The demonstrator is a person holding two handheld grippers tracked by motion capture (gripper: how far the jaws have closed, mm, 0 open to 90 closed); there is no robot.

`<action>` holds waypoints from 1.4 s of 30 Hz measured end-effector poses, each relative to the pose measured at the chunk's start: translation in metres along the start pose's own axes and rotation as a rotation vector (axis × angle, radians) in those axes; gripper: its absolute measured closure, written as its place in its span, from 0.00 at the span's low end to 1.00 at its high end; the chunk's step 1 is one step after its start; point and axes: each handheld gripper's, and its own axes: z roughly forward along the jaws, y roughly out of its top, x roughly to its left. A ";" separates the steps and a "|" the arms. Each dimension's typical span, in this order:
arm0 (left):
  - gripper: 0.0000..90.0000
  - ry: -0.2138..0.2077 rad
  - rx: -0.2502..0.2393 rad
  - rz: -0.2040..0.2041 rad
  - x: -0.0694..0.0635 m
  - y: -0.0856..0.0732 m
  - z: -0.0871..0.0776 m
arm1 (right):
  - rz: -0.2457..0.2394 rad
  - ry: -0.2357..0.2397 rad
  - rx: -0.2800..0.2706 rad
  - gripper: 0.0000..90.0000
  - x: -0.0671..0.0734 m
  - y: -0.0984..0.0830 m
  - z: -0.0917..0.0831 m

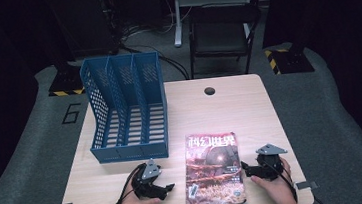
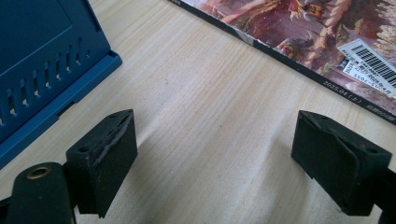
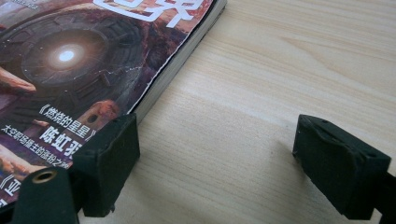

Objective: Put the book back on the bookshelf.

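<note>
High view showed the wooden table [image 1: 249, 105] bearing everything, largest first: a blue three-slot file rack [image 1: 127, 107] stood on its left half, with its open front toward the person. Just right of the rack's near corner, a magazine [image 1: 213, 169] with a reddish cover lay flat, face up, close to the table's near edge, between the two hands. The left gripper [image 1: 169, 187] rested on the table just left of the magazine, its jaws spread wide with only bare wood between them. The right gripper [image 1: 244, 168] sat at the magazine's right edge, jaws likewise wide apart, one pad [image 3: 108, 154] over the cover's edge, gripping nothing.
</note>
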 end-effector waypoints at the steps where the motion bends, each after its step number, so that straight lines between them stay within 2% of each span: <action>1: 0.16 0.000 0.004 0.002 0.000 0.000 0.000 | 0.000 0.000 0.000 0.16 0.000 0.000 0.000; 8: 0.16 -0.009 0.009 0.007 0.001 0.001 0.000 | -0.010 -0.004 -0.004 0.19 0.001 -0.001 -0.001; 9: 0.16 -0.001 0.011 0.012 0.001 0.002 0.000 | -0.009 -0.004 -0.004 0.19 0.001 -0.001 -0.001; 11: 0.16 0.003 0.007 -0.003 0.000 0.002 0.001 | 0.002 -0.006 0.002 0.22 0.001 0.000 -0.002; 14: 0.16 0.021 -0.005 -0.012 -0.002 0.001 0.002 | -0.011 -0.003 -0.001 0.27 0.001 0.001 -0.002; 15: 0.16 0.010 0.006 -0.006 -0.001 0.002 0.001 | -0.002 0.000 0.003 0.28 0.003 0.001 -0.003; 17: 0.16 0.019 -0.004 -0.012 -0.001 0.002 0.001 | -0.017 0.003 0.008 0.28 0.002 0.001 -0.003; 21: 0.16 0.003 0.006 -0.007 0.000 0.002 0.000 | -0.020 0.006 0.013 0.29 0.002 0.002 -0.003; 24: 0.17 0.012 0.016 -0.011 0.000 0.004 0.001 | -0.018 0.011 0.023 0.31 0.002 0.002 -0.004; 26: 0.18 0.023 0.003 -0.013 -0.001 0.004 0.002 | -0.030 0.014 0.027 0.32 0.002 0.003 -0.005; 27: 0.18 0.017 0.022 -0.003 0.000 0.005 0.001 | -0.021 0.015 0.039 0.33 0.002 0.003 -0.006; 30: 0.19 0.016 0.025 -0.009 0.000 0.006 0.001 | -0.028 0.023 0.058 0.38 0.002 0.005 -0.008; 32: 0.27 0.002 0.041 -0.011 0.001 0.008 -0.001 | -0.027 0.029 0.064 0.39 0.002 0.005 -0.009; 35: 0.29 -0.035 0.031 -0.057 0.002 0.010 -0.004 | -0.031 0.034 0.065 0.39 0.002 0.005 -0.010; 36: 0.29 -0.041 0.033 -0.055 0.002 0.010 -0.004 | -0.014 0.038 0.077 0.40 0.002 0.006 -0.012; 37: 0.29 -0.027 0.025 -0.052 0.001 0.011 -0.004 | -0.014 0.038 0.077 0.40 0.002 0.006 -0.012; 39: 0.31 -0.042 0.029 -0.057 0.000 0.014 -0.003 | 0.000 0.040 0.059 0.40 0.002 0.007 -0.014; 40: 0.33 -0.037 0.036 -0.048 -0.001 0.015 -0.003 | 0.024 0.049 0.058 0.41 0.001 0.007 -0.015; 42: 0.33 -0.049 0.031 -0.079 -0.004 0.017 -0.001 | 0.042 0.056 0.058 0.41 0.000 0.007 -0.016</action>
